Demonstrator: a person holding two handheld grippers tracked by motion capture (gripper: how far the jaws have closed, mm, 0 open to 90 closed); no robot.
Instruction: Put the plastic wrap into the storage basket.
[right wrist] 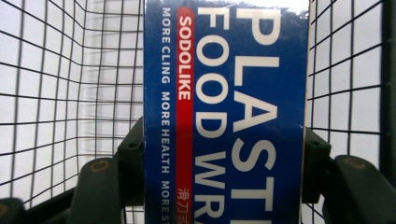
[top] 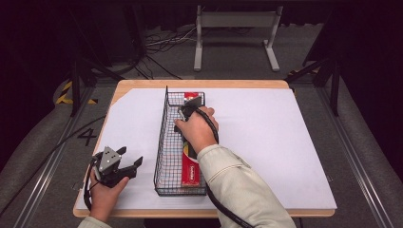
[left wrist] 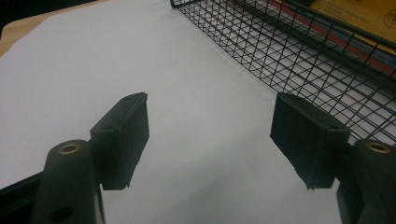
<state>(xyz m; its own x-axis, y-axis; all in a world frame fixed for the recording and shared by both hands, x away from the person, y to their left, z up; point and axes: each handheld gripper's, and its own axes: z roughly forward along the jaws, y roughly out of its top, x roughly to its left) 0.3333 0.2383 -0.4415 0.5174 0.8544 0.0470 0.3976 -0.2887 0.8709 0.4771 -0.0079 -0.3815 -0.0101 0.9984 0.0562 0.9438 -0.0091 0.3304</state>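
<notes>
A long black wire basket (top: 161, 142) stands lengthwise at the middle of the table. In it lies a long box of plastic food wrap (top: 189, 171), red on top in the high view and blue with white lettering (right wrist: 224, 93) in the right gripper view. My right gripper (top: 189, 109) reaches into the basket's far half, and its jaws press both sides of the box (right wrist: 224, 158). My left gripper (top: 130, 159) rests open at the table's front left, just left of the basket. Nothing lies between its pads (left wrist: 126, 135).
A white sheet (top: 266, 137) covers the wooden table (top: 199, 213), with bare room on both sides of the basket. The basket's mesh wall (left wrist: 289, 51) runs close to the right of my left gripper. Behind the table stand a white metal frame (top: 235, 28) and floor cables.
</notes>
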